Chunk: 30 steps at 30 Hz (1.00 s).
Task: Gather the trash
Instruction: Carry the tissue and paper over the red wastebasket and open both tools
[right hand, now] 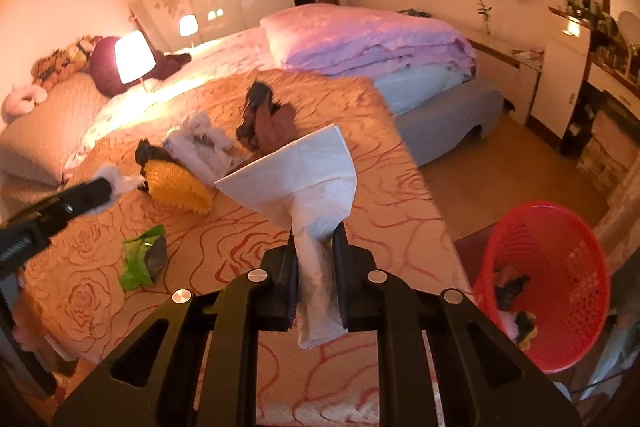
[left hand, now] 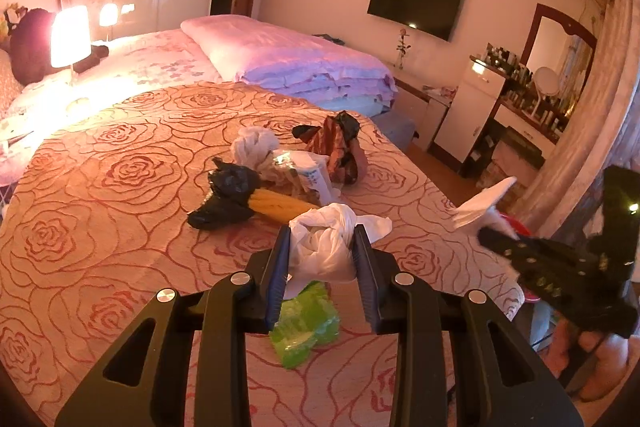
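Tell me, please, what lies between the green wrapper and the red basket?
Only bare rose-patterned cover and the right gripper holding its tissue, in the right wrist view.

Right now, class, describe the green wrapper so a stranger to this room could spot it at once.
Start at the rose-patterned bedspread covering the near end of the bed. The trash lies in a cluster on it; the green wrapper lies apart, nearer the camera than the yellow item. It is the only bright green, flattened piece, torn open.

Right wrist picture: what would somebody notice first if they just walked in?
Probably the big white tissue pinched in the right gripper, held up above the rose-patterned bedspread. Next, the bright red basket on the floor at the right, and the trash pile left of the tissue.
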Tool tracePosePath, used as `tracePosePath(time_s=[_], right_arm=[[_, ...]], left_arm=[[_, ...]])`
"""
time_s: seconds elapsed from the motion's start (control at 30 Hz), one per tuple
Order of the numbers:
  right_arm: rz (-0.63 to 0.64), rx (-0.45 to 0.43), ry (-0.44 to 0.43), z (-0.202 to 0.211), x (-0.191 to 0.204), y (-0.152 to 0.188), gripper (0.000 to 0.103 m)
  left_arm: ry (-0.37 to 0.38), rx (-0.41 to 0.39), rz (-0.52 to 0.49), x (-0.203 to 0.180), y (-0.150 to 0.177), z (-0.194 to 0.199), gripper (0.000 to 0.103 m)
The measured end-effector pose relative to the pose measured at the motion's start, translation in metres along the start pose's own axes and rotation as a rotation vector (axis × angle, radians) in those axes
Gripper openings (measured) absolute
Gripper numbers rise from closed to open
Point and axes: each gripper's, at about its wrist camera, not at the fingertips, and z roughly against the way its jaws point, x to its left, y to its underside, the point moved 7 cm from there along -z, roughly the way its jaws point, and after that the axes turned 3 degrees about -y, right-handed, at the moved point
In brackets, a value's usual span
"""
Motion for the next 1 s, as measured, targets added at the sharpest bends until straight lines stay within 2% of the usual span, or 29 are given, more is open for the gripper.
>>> tracePosePath(time_s=[0.3, 0.63, 1.0], right_arm=[[-0.068, -0.025, 0.075, 0.022, -0.042, -0.003, 0.016], [-0.137, -0.059, 0.191, 0.048, -0.1, -0.001, 0.016], [-0.242, -0.075, 0.294, 0.069, -0.162, 0.011, 0.016]], left_arm=[[0.038, 0.025, -0.059, -0.04, 0.0, -0.012, 0.03], [0.108, 0.062, -0.199, -0.114, -0.003, -0.04, 0.03], [0.2, 0.081, -0.304, -0.193, -0.012, -0.062, 0.03]])
